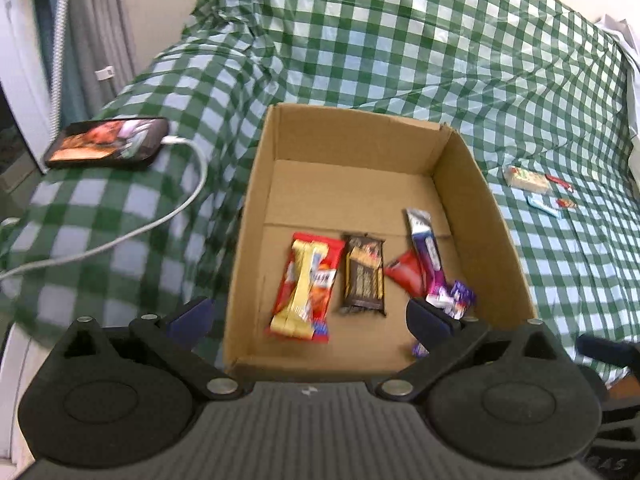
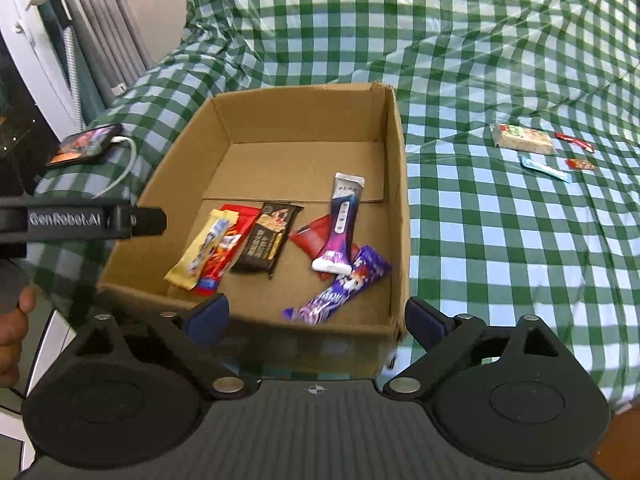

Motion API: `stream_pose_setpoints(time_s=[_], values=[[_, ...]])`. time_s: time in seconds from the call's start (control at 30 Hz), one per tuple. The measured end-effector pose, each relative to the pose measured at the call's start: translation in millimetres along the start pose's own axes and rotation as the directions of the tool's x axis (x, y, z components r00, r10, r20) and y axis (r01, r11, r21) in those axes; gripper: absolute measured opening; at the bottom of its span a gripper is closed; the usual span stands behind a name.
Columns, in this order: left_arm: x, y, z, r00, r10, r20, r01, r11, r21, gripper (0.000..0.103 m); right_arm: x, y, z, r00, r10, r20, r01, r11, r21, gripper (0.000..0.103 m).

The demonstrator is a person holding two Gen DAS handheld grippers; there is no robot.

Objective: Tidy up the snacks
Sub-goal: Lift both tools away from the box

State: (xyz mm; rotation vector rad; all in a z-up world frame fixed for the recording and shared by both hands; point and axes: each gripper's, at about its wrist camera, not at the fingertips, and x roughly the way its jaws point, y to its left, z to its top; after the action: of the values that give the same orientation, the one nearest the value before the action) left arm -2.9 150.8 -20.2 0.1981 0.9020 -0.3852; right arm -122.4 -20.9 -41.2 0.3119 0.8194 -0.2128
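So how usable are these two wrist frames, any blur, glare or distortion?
Left wrist view: motion blur smears the snack wrappers in the cardboard box and the phone. Right wrist view: sharper, though the box's near wall blurs; sheen streaks the checked cloth. Both: fisheye bending, dark corners.

Cardboard box (image 2: 394, 208) open at top; four upright walls bar entry from the sides. Far half of box floor bare. Near half taken up by wrappers: yellow-red pair (image 2: 208, 252), brown bar (image 2: 266, 242), red packet (image 2: 308, 236), white-purple stick (image 2: 340, 228), purple wrapper (image 2: 340, 292). Left of box: phone (image 1: 106, 143) and white cable (image 1: 160, 224) lie across the checked cloth (image 2: 500, 260). Right of box: broad bare cloth, four small snacks (image 2: 524, 142) farther off.
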Motion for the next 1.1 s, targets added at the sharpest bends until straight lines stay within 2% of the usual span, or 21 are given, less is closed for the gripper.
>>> stream_pose_setpoints(time_s=[0.27,0.57,1.1], values=[[-50.2,-6.6,-36.4,0.999,0.031,-0.017,-0.031,1.0,-0.007,0.103,-56.4,16.5,-23.5,0.995,0.009,0.102,-0.005,0.999,-0.04,0.1],[-94.9,-26.7,-60.1,0.998,0.024,0.05,-0.026,0.999,0.033,0.103,-102.7,21.2,-46.4,0.982,0.013,0.187,-0.002,0.998,-0.056,0.1],[-122.5,-30.2,-75.4,0.997,0.017,0.081,-0.021,0.999,0.047,0.103,-137.7,26.0,-64.5,0.967,0.02,0.256,-0.003,0.998,-0.065,0.102]])
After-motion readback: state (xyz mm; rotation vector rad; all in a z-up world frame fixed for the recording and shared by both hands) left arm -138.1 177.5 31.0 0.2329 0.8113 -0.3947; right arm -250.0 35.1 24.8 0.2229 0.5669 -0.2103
